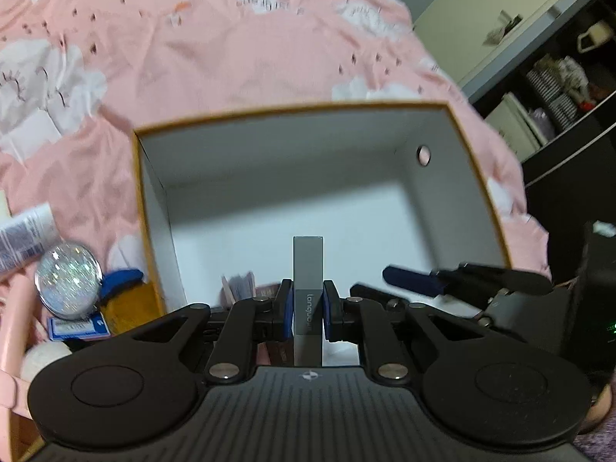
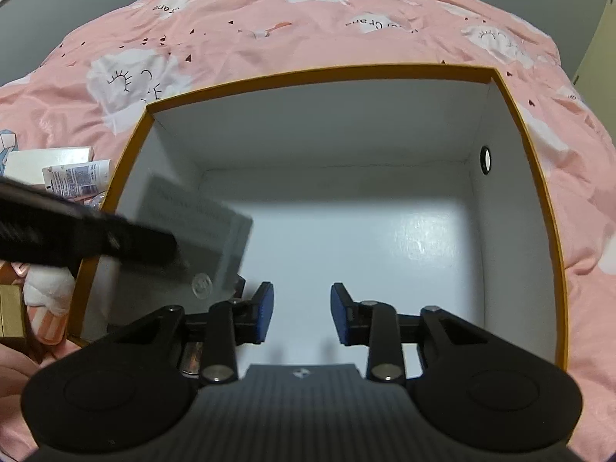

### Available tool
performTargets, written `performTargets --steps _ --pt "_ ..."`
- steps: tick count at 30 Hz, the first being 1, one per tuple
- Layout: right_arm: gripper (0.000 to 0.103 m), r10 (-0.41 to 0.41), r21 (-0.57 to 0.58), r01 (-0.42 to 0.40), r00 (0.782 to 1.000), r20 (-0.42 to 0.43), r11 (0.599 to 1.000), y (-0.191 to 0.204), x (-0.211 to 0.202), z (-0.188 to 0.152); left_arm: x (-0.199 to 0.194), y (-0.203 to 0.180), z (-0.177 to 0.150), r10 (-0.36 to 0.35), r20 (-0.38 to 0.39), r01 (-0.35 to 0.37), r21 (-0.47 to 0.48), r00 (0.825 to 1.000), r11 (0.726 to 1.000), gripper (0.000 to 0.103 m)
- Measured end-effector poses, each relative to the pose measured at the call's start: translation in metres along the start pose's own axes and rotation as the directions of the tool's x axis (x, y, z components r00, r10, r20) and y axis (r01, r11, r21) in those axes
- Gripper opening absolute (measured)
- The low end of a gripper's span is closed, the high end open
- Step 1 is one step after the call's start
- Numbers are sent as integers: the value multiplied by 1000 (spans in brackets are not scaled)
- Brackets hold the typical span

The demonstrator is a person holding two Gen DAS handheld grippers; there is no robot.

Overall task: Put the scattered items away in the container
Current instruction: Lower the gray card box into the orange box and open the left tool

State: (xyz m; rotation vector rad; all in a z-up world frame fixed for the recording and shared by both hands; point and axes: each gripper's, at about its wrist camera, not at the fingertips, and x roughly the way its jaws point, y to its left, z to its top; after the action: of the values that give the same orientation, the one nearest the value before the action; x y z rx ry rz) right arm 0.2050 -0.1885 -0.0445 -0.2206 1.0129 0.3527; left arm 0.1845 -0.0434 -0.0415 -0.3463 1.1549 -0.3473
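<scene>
My left gripper (image 1: pixel 308 308) is shut on a slim grey box (image 1: pixel 308 258) with pale lettering, held upright over the near part of the container (image 1: pixel 292 109). The container is an open carton with an orange rim and white inside (image 2: pixel 319 71). In the right wrist view the grey box (image 2: pixel 215 238) shows blurred at the left, over the container's left side. One black finger (image 2: pixel 127 238) of the left gripper lies across it. My right gripper (image 2: pixel 303 310) is open over the container's white floor, with nothing between its blue pads. Its fingers (image 1: pixel 412 280) show at the right in the left wrist view.
A pink cloud-print quilt (image 1: pixel 231 57) lies under everything. Left of the container are a white tube (image 1: pixel 27 238), a glittery round compact (image 1: pixel 69 285) and a blue card (image 1: pixel 77 327). Small boxes and a tube (image 2: pixel 77 181) lie there too. Dark shelves (image 1: pixel 558 96) stand at the right.
</scene>
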Motion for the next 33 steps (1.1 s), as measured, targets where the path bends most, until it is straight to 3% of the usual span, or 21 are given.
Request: performTargets --steps 5,9,17,22,28,33 --pt "35 12 -15 -13 999 -41 1000 -2 12 0 19 -1 -1 12 -83 -15 -39 996 999 17" --pt "35 65 -12 -66 993 -103 998 -3 25 -1 26 1 -1 24 -116 -32 -69 993 997 17" --pt "31 81 -63 -92 985 -151 994 9 41 -1 33 10 -5 -11 -161 -7 -109 987 994 20" --pt "31 79 -77 -92 984 -163 993 13 43 0 21 10 -6 -19 -142 6 -94 990 996 23" --pt "30 71 -110 -93 980 -188 990 21 46 -3 -9 11 -10 17 -46 -18 -33 999 999 27" --pt "5 122 -113 -147 972 -203 983 28 50 -6 -28 19 -10 69 14 -69 -21 998 997 27"
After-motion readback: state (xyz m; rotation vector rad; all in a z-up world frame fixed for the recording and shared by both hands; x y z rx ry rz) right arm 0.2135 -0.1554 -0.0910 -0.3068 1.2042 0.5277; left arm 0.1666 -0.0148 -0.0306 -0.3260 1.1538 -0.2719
